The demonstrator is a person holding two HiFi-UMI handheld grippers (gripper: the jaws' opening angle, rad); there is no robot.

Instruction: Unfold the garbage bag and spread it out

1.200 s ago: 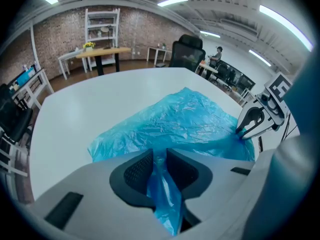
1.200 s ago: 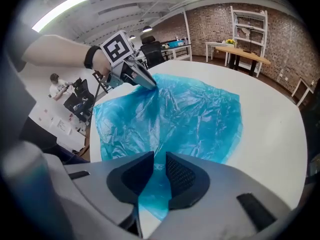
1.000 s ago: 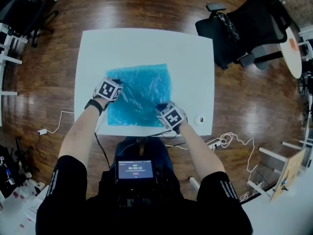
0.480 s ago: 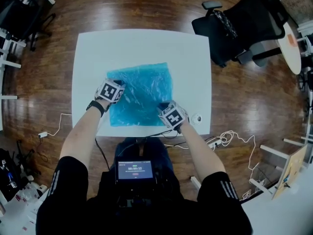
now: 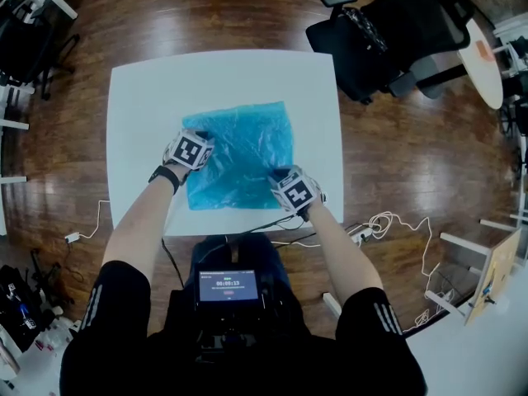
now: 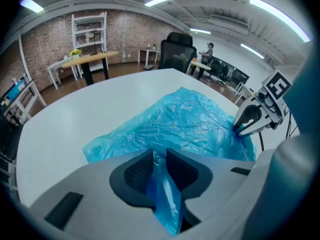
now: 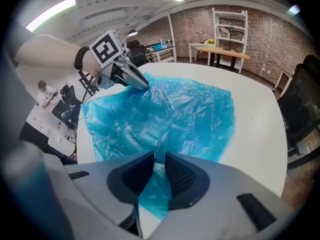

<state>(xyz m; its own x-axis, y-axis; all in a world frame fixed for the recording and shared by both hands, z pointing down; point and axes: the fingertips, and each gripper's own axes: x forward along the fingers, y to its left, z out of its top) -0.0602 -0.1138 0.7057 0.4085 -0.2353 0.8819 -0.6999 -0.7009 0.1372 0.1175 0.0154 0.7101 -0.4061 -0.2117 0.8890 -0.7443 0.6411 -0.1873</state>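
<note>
Arms stretched forward, wrists tipped steeply down over the white table (image 5: 148,89), my left gripper (image 6: 159,168) and right gripper (image 7: 159,173) each pinch the blue garbage bag (image 5: 246,148)

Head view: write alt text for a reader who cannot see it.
A blue garbage bag lies crinkled on a white table, the left gripper clamped on its left edge and the right gripper on its near right corner. A black office chair stands beyond.

Person: black short sleeves (image 5: 107,295) with white stripes, black wristband (image 5: 162,176), chest-mounted screen (image 5: 228,287). Left gripper (image 6: 159,169) and right gripper (image 7: 159,171): grey shells, black textured pads (image 6: 137,171), black-and-white marker cubes (image 5: 188,150).
</note>
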